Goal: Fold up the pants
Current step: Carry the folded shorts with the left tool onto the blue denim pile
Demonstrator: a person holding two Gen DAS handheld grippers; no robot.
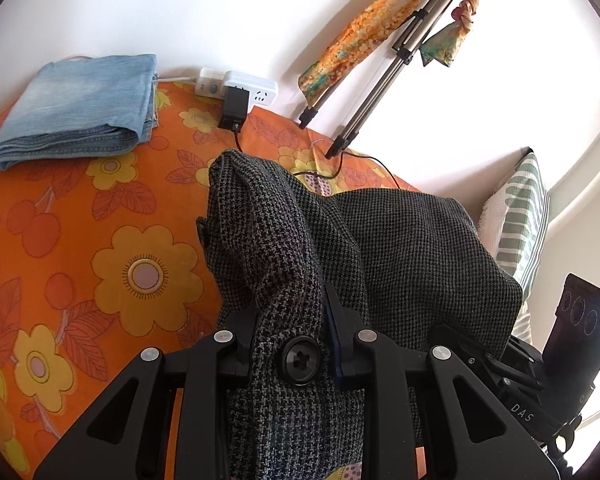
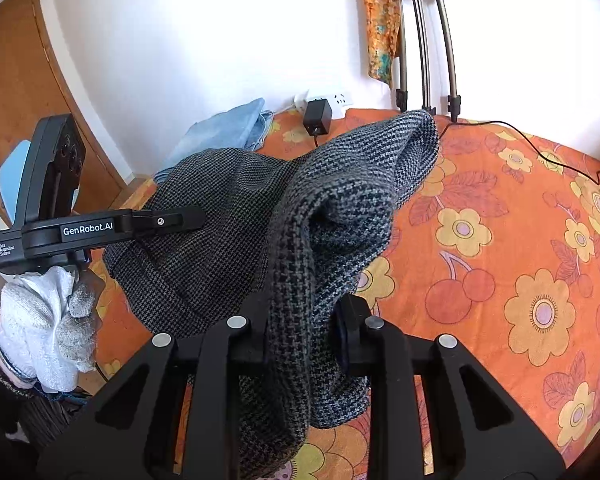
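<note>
Dark grey houndstooth pants [image 1: 420, 248] hang between my two grippers above an orange flowered bed [image 1: 80, 240]. My left gripper [image 1: 290, 320] is shut on the waistband, next to a black button [image 1: 301, 362]. My right gripper [image 2: 300, 316] is shut on another bunch of the same pants [image 2: 220, 208]. In the right wrist view the left gripper [image 2: 196, 218] shows side-on at the left, held by a white-gloved hand [image 2: 48, 320]. In the left wrist view the right gripper body [image 1: 540, 380] shows at the lower right, fingers hidden by cloth.
Folded blue jeans [image 1: 80, 108] lie at the bed's far left by the wall. A white power strip [image 1: 240, 88] with a black adapter, a cable and tripod legs [image 1: 380, 88] stand at the back. A striped pillow [image 1: 520, 216] is at the right. A wooden door [image 2: 16, 92] is left.
</note>
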